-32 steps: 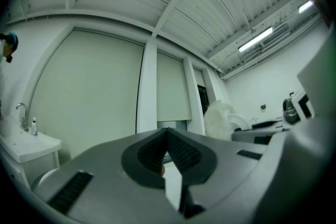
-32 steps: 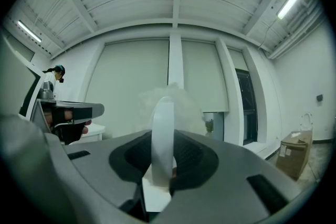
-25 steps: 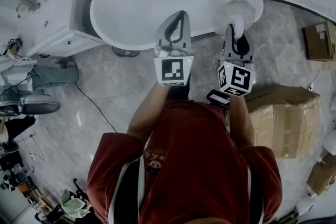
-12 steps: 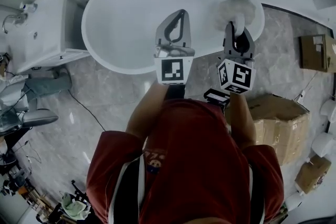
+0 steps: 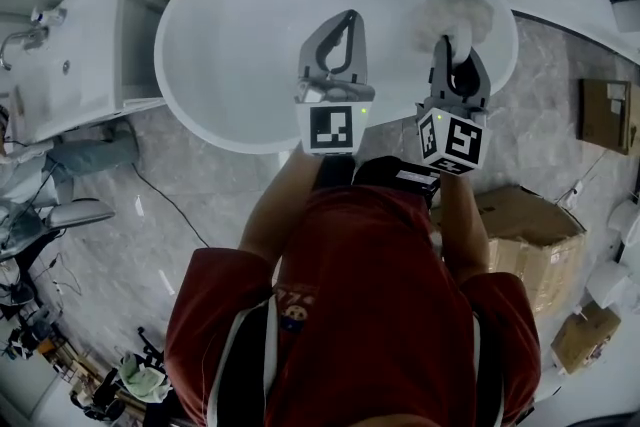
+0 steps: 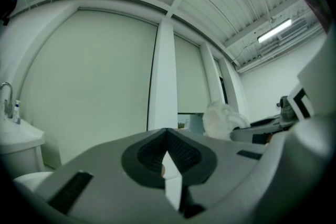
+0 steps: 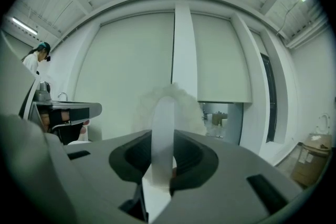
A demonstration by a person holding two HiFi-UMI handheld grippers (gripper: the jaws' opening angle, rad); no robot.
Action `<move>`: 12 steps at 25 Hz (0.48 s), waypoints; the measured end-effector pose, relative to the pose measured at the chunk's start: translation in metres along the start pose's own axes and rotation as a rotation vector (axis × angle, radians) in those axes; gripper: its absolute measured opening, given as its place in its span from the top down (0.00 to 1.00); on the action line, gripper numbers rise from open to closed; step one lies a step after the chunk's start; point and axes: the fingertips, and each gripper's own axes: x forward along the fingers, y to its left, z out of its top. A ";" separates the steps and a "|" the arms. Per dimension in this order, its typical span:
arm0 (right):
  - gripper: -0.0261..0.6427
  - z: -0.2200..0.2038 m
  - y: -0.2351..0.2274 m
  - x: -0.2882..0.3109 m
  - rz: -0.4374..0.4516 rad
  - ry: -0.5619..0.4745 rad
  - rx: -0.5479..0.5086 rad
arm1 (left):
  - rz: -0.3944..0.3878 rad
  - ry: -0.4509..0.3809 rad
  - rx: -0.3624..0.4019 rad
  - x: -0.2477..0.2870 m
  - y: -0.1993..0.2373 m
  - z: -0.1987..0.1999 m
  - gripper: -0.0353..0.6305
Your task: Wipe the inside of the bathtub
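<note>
1. Head view: a white vanity [image 5: 70, 45] is standing left of the bathtub [image 5: 240, 25], and cardboard boxes [image 5: 520, 235] are sitting on the floor to the right. Nothing is blocking the tub. The left gripper [image 5: 345, 20] is hovering over the tub's middle. The right gripper [image 5: 455, 50] is holding a fluffy duster [image 5: 455, 13] over the tub's right end.
2. Left gripper view: the left gripper [image 6: 167, 136] is showing its jaws together with nothing between them. The duster [image 6: 220, 118] is showing to the right.
3. Right gripper view: the right gripper [image 7: 164, 157] is clamping the duster's white handle [image 7: 163, 128], with the fluffy head [image 7: 176, 99] sticking out just beyond the jaws.
</note>
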 end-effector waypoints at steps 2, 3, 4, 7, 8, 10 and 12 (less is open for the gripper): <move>0.82 -0.004 -0.010 0.009 0.000 0.005 0.011 | 0.006 0.012 0.003 0.011 -0.004 -0.005 0.92; 0.82 -0.007 -0.015 0.013 0.002 0.007 0.016 | 0.009 0.017 0.007 0.016 -0.006 -0.008 0.92; 0.82 -0.009 -0.021 0.018 0.005 0.009 0.021 | 0.012 0.022 0.008 0.022 -0.009 -0.011 0.92; 0.82 -0.021 -0.042 0.036 0.021 0.018 0.043 | 0.030 0.028 0.014 0.042 -0.020 -0.017 0.92; 0.82 -0.025 -0.050 0.043 0.027 0.020 0.050 | 0.038 0.024 0.018 0.050 -0.024 -0.019 0.92; 0.82 -0.033 -0.067 0.059 0.038 0.024 0.061 | 0.058 0.022 0.009 0.068 -0.032 -0.024 0.92; 0.82 -0.040 -0.086 0.076 0.052 0.029 0.064 | 0.079 0.038 -0.001 0.087 -0.041 -0.032 0.92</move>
